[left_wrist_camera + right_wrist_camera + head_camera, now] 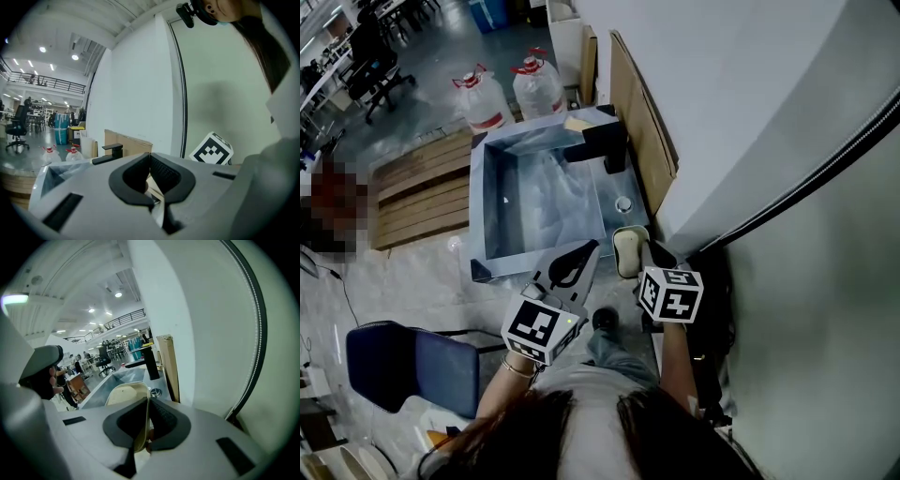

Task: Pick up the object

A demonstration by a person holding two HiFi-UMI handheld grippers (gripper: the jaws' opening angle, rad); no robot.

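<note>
clock setup: all directions read off the head view, 12 = top of frame, 6 = the person's own body
blue chair point(412, 366): down around 8 o'clock, just beside the person's left arm
left gripper point(589, 249): a bit past centre at 6 o'clock, pointing up toward 1. Its own view shows the black pads clenched tip to tip with nothing pinched between them. Marker cube point(534, 328) sits at the back end.
right gripper point(639, 247): just beside the left one on its 3 o'clock side, second cube point(670, 292) behind it. Pads are clamped down on the thin rim of the cream object.
cream object point(625, 249): the task thing, a pale rounded dish-ish shape. It's held in the right gripper's pinch, sticking out toward 12, right at the near right corner of the sink and between the two gripper noses. Can't tell if its far end touches the sink deck or hangs free.
sink point(476, 202): big metal basin filling the middle from 9 to 12 o'clock, clear plastic film crumpled inside
round metal fitting point(623, 203): on the sink deck, at 12 from the cream object
black faucet point(605, 145): squared-off, far right corner of the sink, 12 o'clock
cardboard sheet point(639, 122): on edge between sink and white wall, 12 to 1 o'clock
black cable point(806, 183): runs along the wall around 2 to 3 o'clock
wooden pallet point(422, 187): on the floor at 9 to 10, touching the sink's left side
water jugs point(483, 101): two with red caps, 11 o'clock, just beyond the sink
office chair point(375, 61): way out at 10 to 11, well apart from everything
</note>
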